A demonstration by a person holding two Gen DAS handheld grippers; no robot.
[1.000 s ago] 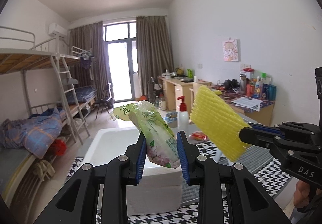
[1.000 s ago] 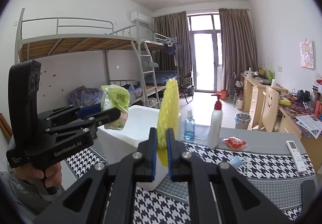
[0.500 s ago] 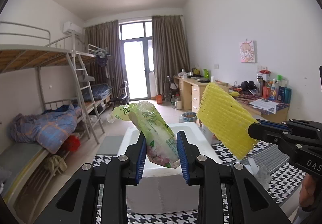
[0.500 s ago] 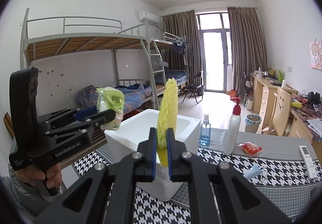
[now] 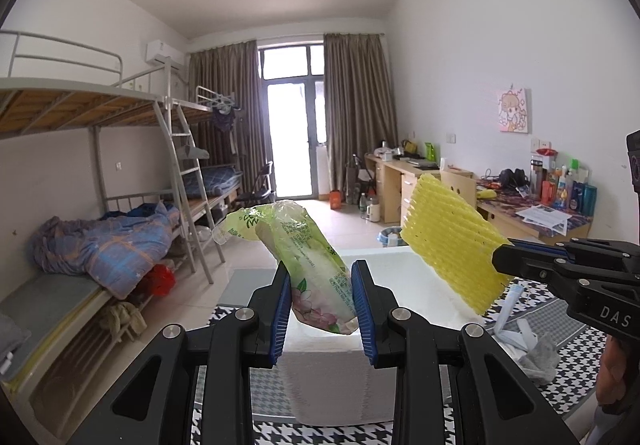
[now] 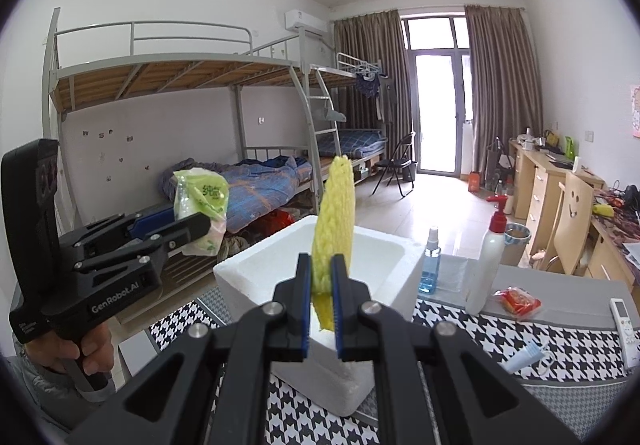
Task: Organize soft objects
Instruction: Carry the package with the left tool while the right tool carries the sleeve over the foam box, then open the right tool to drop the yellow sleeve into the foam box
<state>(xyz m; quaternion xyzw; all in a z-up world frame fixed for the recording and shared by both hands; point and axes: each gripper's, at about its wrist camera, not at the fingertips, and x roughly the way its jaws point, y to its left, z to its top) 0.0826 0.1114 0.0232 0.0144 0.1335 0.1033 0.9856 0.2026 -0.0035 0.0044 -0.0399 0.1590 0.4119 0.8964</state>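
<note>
Left claw [image 5: 321, 303] grips a green tissue pack [image 5: 316, 269], held tilted in the air above the white foam box [image 6: 360, 257] w/ its near edge below. Right claw [image 6: 321, 305] is clenched on a yellow foam net [image 6: 334, 221], upright over the box's front rim on the houndstooth surface [image 6: 500, 341].

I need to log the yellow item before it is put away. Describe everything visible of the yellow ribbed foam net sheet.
The yellow ribbed foam net sheet is a flat, soft-looking mesh pad with ridged rows and small holes. The right gripper is shut on its lower end, blue pads pressing both faces. It sticks up edge-on in the right wrist view, held in the air over the white foam box. Nothing else touches it.
</note>
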